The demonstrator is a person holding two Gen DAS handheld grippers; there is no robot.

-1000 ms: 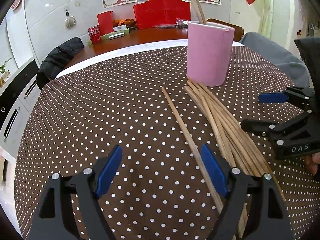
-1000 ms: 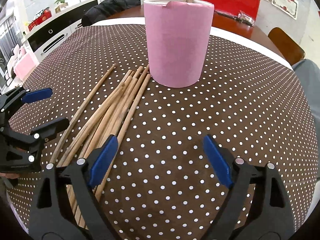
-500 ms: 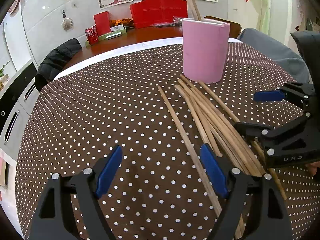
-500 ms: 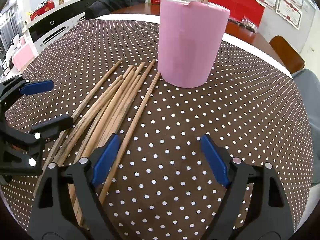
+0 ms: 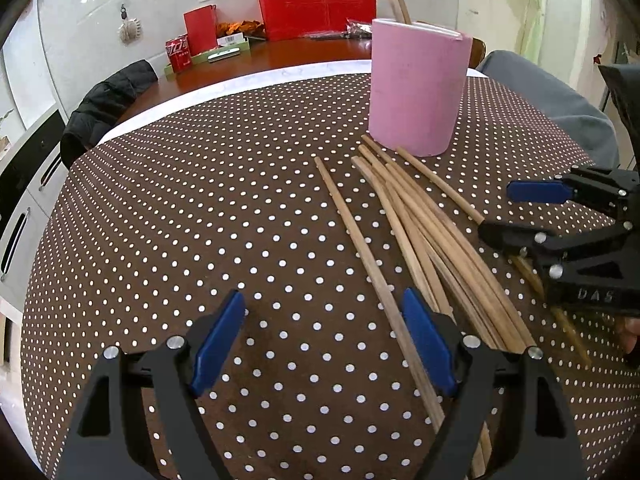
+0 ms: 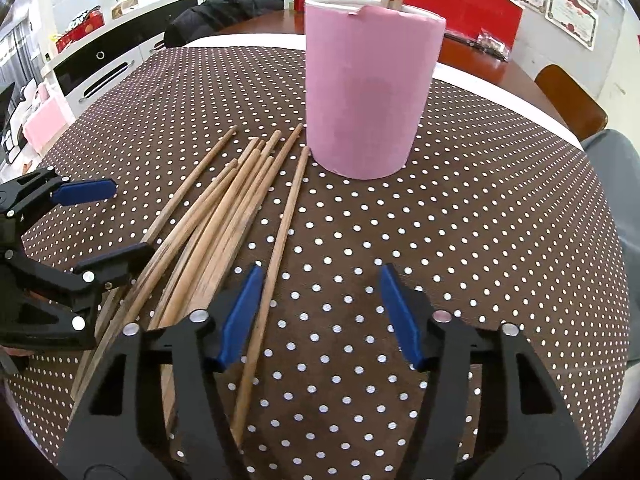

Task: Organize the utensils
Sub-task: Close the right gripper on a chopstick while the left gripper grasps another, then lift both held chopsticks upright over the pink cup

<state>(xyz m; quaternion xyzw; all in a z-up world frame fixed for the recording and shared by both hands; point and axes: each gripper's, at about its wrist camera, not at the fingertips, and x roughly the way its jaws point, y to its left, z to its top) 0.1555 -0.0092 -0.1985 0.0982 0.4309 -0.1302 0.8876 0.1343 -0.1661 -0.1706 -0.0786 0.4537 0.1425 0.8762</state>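
Several wooden chopsticks (image 5: 424, 224) lie fanned on the dotted tablecloth, their far ends near a tall pink holder (image 5: 416, 88) that has two chopsticks standing in it. The pile (image 6: 224, 216) and the holder (image 6: 368, 92) also show in the right wrist view. My left gripper (image 5: 324, 336) is open and empty, low over the cloth, with the leftmost single chopstick (image 5: 360, 248) running under its right finger. My right gripper (image 6: 320, 312) is open and empty, with the rightmost chopstick (image 6: 280, 240) passing beside its left finger. Each gripper shows in the other's view, the right (image 5: 532, 208) and the left (image 6: 96, 228).
The round table has a brown white-dotted cloth (image 5: 180, 220). Behind it a wooden desk carries a red bag (image 5: 320, 0), red cans (image 5: 178, 52) and papers. A black jacket (image 5: 108, 100) hangs on a chair at the left. A grey chair (image 5: 552, 104) stands at the right.
Both grippers have moved in toward the chopstick pile from either side. The rightmost chopstick has shifted away from the pile. Both grippers stay open.
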